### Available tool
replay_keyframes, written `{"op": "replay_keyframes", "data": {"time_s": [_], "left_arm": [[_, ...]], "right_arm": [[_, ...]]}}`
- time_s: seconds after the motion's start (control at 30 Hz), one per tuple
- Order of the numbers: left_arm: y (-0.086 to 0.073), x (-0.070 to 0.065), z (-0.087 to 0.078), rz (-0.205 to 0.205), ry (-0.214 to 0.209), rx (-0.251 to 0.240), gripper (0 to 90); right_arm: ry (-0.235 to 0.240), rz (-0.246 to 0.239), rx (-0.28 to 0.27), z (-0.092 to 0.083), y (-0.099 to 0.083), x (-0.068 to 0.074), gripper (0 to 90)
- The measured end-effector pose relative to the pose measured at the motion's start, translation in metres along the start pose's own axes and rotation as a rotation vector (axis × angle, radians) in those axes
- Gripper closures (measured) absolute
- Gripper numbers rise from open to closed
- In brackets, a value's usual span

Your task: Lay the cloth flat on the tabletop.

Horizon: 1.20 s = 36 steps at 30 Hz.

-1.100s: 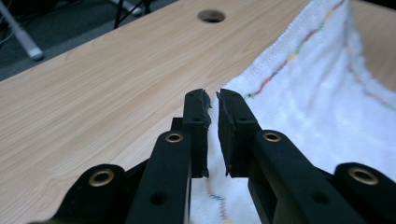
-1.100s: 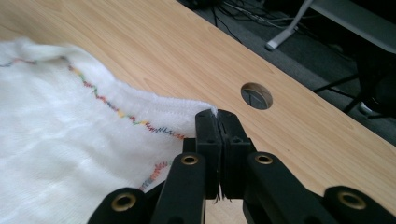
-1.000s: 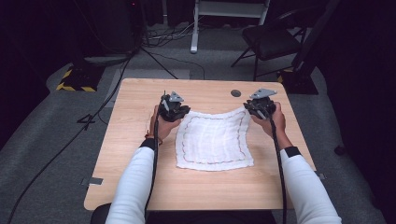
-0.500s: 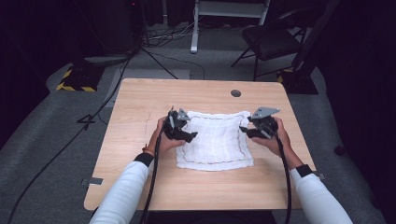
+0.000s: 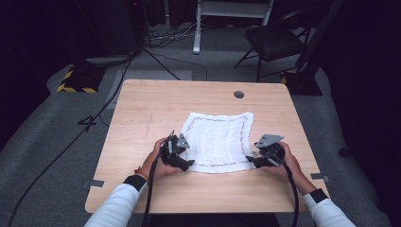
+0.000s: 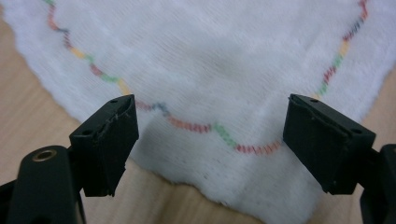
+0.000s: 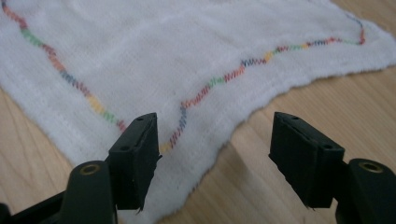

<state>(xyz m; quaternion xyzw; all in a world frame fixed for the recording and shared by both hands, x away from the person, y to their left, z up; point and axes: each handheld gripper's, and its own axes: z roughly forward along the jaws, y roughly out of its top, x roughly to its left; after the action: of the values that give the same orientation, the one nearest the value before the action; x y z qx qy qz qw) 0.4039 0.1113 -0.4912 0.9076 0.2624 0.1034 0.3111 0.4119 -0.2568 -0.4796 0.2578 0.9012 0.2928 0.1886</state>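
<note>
I had the left gripper [image 5: 186, 162] spread wide, the near-left corner of the white cloth [image 5: 218, 140] lying flat between and just beyond its fingers [image 6: 108, 140]. My right gripper [image 5: 252, 161] was equally spread, its fingers [image 7: 136, 156] straddling the cloth's near-right corner on the wooden table [image 5: 156, 106].

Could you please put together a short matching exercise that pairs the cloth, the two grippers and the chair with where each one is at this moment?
Things:
1. left gripper
2. right gripper
3. white cloth
4. black chair

Places or states:
A. on the floor beyond the table
B. open at the cloth's near right corner
C. spread flat on the table
D. open at the cloth's near left corner

Pairs: 1-D, 2-B, 3-C, 4-A
</note>
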Motion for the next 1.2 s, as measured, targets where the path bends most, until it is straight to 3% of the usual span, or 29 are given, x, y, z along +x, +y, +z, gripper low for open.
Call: {"op": "replay_keyframes", "data": {"time_s": [0.1, 0.17, 0.33, 0.47, 0.73, 0.8, 0.93, 1.03, 1.2], "left_arm": [[-0.004, -0.003, -0.002, -0.01, 0.013, -0.012, 18.5], [-0.007, -0.004, -0.003, -0.028, 0.003, -0.013, 18.5], [-0.01, -0.009, -0.006, -0.016, 0.005, -0.017, 18.4], [-0.012, -0.015, -0.007, -0.02, -0.03, -0.01, 18.4], [-0.017, -0.028, -0.012, 0.022, -0.069, -0.005, 18.3], [-0.019, -0.029, -0.012, 0.008, -0.085, -0.006, 18.3], [-0.022, -0.027, -0.017, 0.019, -0.063, -0.01, 18.8], [-0.026, -0.022, -0.023, -0.012, -0.054, -0.031, 19.2], [-0.025, -0.015, -0.03, -0.026, -0.02, -0.049, 19.3]], "right_arm": [[-0.024, 0.03, 0.026, -0.004, -0.01, 0.002, 32.6], [-0.04, 0.025, 0.032, -0.007, -0.012, 0.004, 32.9], [-0.051, 0.043, 0.014, -0.011, -0.019, 0.008, 34.9], [-0.055, 0.098, 0.017, -0.019, -0.027, 0.015, 35.9], [-0.044, 0.116, 0.047, -0.035, -0.042, 0.02, 35.8], [-0.05, 0.115, 0.054, -0.039, -0.045, 0.021, 35.8], [-0.049, 0.133, 0.058, -0.045, -0.053, 0.02, 35.1], [-0.046, 0.156, 0.06, -0.05, -0.059, 0.018, 34.9], [-0.042, 0.137, 0.051, -0.054, -0.063, 0.019, 32.7]]}}
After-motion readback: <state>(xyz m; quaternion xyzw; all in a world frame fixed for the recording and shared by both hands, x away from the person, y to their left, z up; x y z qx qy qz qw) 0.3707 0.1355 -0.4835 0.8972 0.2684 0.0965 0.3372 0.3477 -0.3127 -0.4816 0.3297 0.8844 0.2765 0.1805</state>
